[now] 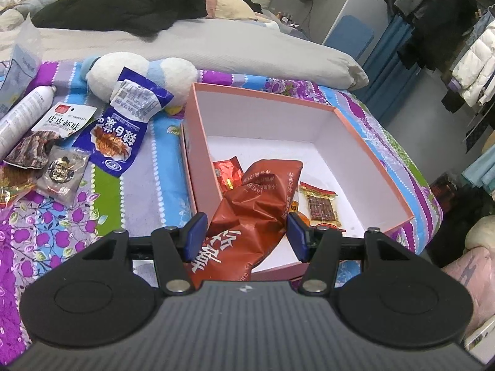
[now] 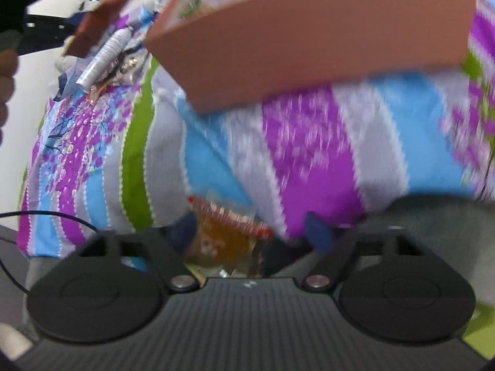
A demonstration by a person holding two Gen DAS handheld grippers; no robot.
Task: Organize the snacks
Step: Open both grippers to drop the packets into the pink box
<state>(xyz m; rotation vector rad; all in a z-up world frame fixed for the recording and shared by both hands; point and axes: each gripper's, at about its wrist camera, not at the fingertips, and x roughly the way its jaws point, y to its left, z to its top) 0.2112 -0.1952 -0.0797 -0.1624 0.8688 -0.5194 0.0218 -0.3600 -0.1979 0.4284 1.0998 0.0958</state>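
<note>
The left gripper [image 1: 244, 235] clamps a crumpled red-brown bag [image 1: 247, 213] over the near corner of the pink box [image 1: 376, 142], ahead of it. The right gripper [image 2: 252, 232] stands wide, unclamped, with a blurred orange packet [image 2: 222, 238] between its fingers beside the left one, the box's wall beyond.

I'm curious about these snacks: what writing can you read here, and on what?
Red-brown bag: large white Chinese characters, sideways and creased; not readable for sure.
Blue packet: white Chinese characters, upside down; fine print too small.
White-topped packet: dark Chinese characters, upside down; unreadable.
Spray can: print too small.
Right wrist view: all blurred.
</note>
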